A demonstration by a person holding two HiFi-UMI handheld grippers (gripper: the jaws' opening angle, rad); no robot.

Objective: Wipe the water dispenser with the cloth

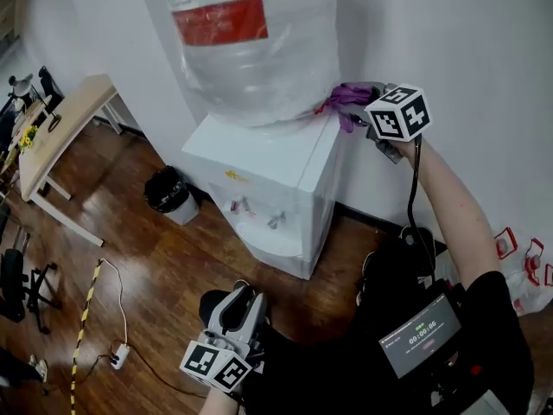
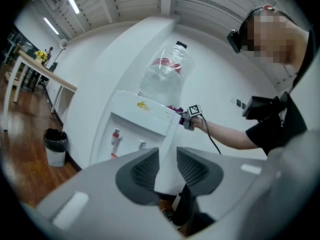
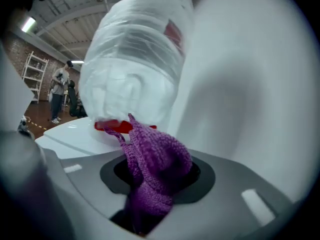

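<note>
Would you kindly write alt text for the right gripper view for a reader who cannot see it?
The right gripper grips a bunched purple cloth near the top of a white water dispenser, beside its plastic-wrapped water bottle.

Head view steeply down on the water dispenser (image 1: 268, 175); left gripper view farther off, right close.

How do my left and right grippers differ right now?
The right gripper has its jaws clamped on the purple cloth; the left gripper has its jaws slightly apart and empty. The right gripper is up at the top of the water dispenser, beside the bottle; the left gripper hangs low, clear of it. Both carry a marker cube.
</note>
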